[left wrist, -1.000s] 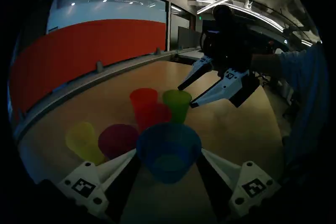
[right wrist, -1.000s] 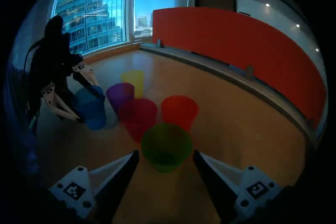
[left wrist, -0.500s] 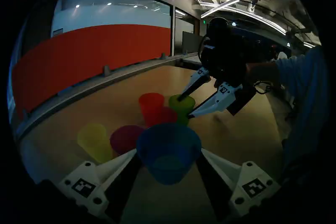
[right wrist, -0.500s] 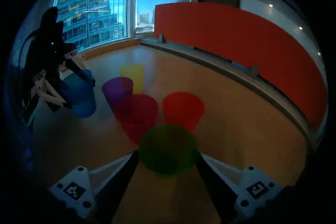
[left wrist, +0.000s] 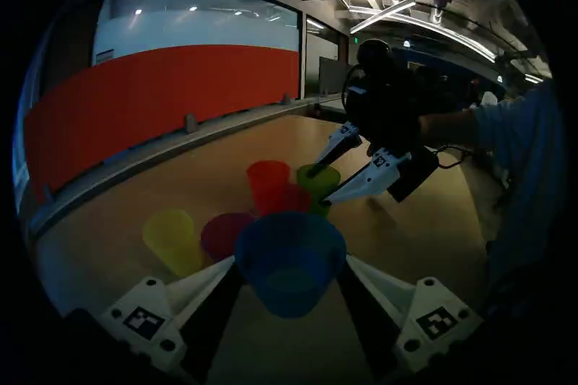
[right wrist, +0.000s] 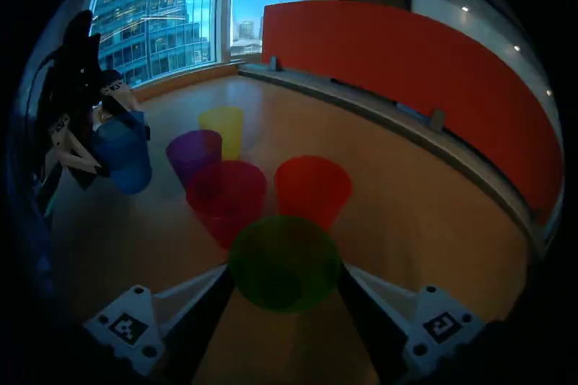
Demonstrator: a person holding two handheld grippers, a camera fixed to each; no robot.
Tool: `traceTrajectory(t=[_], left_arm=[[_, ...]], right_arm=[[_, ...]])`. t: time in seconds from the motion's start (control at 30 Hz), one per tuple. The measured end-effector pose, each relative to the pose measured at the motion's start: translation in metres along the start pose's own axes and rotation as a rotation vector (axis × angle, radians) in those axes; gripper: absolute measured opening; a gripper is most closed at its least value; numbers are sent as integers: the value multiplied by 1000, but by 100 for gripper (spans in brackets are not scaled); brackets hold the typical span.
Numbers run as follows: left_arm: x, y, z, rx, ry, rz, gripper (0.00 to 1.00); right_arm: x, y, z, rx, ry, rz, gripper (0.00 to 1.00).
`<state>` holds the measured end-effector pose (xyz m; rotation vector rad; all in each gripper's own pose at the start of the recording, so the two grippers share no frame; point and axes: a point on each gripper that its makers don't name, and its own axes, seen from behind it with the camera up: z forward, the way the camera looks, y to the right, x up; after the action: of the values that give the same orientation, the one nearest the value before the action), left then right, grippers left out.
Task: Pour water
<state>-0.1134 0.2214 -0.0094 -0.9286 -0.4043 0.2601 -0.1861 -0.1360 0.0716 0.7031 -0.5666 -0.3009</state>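
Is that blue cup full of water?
Not full: the blue cup shows bare inner wall well below its rim. Whether the paler patch at its bottom is water, cannot tell.

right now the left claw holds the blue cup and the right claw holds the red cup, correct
No: the right claw holds the green cup, not the red cup, which stands free beyond it in the right gripper view. The left claw does hold the blue cup.

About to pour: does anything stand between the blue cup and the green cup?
Yes: the dark red cup stands on the table between the blue cup and the green cup.
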Motion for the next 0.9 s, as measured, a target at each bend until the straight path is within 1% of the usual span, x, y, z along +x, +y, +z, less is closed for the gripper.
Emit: traceTrajectory(t=[0.1, 0.37, 0.67, 0.9], left_arm=[[1, -1, -2, 5, 5, -4, 84], [4, -5, -8, 22, 13, -10, 84], [17, -11, -19, 51, 40, -15, 84], [24, -16, -25, 70, 57, -17, 84]], right_arm=[[0, 1, 1, -7, 5, 7, 91], [4, 3, -1, -19, 35, 23, 90], [23, 3, -19, -31, 94, 27, 90], [48, -6, -37, -28, 152, 10, 90]])
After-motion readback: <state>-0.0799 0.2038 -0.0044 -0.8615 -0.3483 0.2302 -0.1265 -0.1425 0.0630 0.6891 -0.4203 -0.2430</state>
